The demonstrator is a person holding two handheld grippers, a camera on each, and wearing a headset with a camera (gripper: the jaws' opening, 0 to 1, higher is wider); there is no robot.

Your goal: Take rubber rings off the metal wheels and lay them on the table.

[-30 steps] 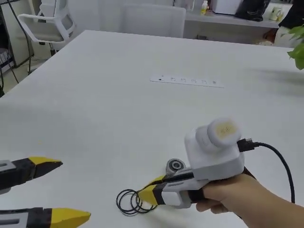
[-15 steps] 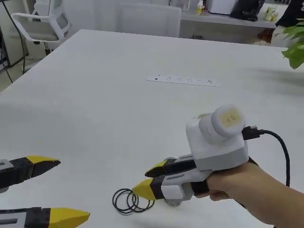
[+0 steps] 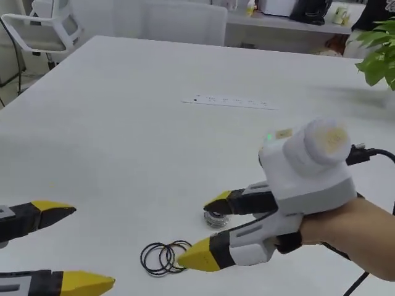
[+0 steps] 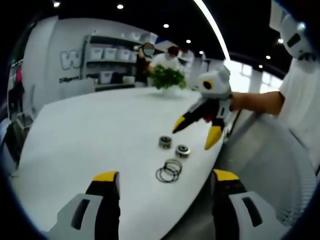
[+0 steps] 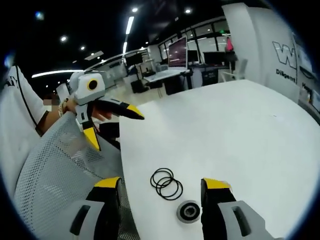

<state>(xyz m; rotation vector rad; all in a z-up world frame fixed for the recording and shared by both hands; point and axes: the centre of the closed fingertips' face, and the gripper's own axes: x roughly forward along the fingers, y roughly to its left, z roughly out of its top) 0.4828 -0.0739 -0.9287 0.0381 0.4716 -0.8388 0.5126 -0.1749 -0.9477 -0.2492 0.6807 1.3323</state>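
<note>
Beyond left tongs point(image 4: 165, 176): two wheels point(image 4: 165, 142), rings point(image 4: 169, 171).

Table point(image 3: 123, 135) open left of rubber rings point(image 3: 163, 257); metal wheel point(image 3: 216, 219) sits between right gripper's point(image 3: 192, 234) spread jaws.

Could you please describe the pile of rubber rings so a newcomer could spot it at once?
Start at the big white table and go to its near side, just ahead of the open right gripper. There lie the thin black rubber rings, flat and overlapping. Unlike the chunky silver metal wheel beside them, they are wire-thin dark loops.
</note>
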